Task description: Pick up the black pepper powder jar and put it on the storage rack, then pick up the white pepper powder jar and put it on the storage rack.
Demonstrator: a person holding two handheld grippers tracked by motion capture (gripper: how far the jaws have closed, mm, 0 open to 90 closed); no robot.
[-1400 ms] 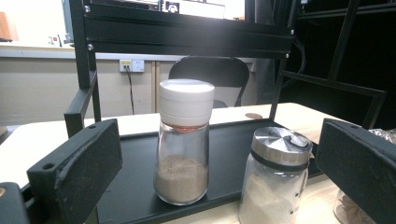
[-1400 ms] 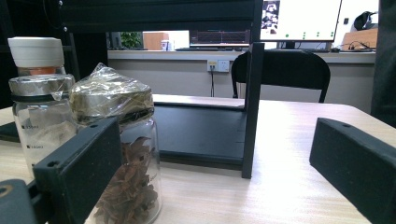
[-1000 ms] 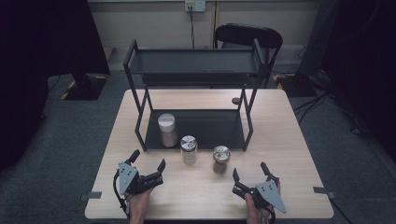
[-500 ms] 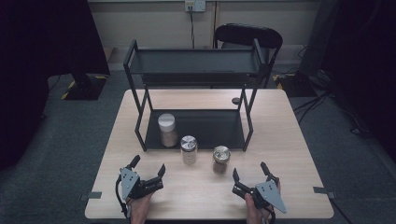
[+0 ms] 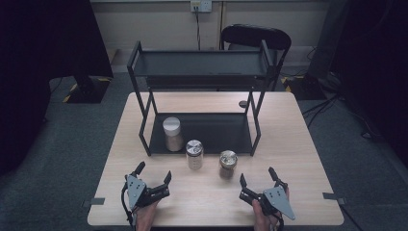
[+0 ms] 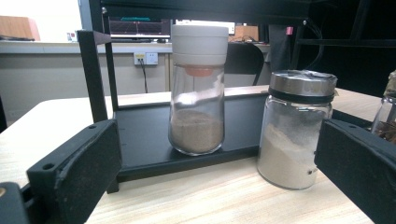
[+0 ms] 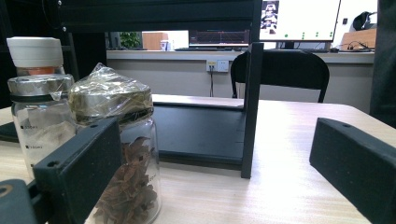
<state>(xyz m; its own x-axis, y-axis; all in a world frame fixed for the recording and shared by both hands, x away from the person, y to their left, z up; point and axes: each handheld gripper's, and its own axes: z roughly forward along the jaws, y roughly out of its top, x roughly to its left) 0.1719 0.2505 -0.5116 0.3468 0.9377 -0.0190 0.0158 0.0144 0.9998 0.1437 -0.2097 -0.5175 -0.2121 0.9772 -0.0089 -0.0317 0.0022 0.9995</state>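
- Both grippers are held low near the front edge of the surface [image 5: 298, 144], the left gripper [image 5: 153, 179] toward the front-left corner and the right gripper [image 5: 258, 182] toward the front-right corner; the fingers of each are spread wide apart and nothing is held between them.
- Three jars are set ahead of them: the white-capped jar [image 5: 172, 133] stands on the lower tray of the black rack [image 5: 197, 67], at that tray's front-left corner, while the steel-lidded jar [image 5: 194, 154] and the foil-topped jar [image 5: 227, 164] stand on the surface just in front of the tray's front edge, close together but apart.
- The step in hand is judged to be the approach to a first grasp, most likely of one of the two jars off the rack.
- In the left gripper view, the steel-lidded jar [image 6: 295, 128] sits toward the right finger [image 6: 359, 163], so the gripper should be shifted until the jar is centred before it is advanced.
- In the right gripper view, the foil-topped jar [image 7: 122, 158] is partly hidden behind the left finger [image 7: 77, 172]; a sideways correction is needed likewise.
- The glass body below the lid should be gripped, level and upright, as the crinkled wrap on top offers a poor hold.
- Care should be taken that the neighbouring jar and the rack's front post [image 7: 250, 109] are not nudged.
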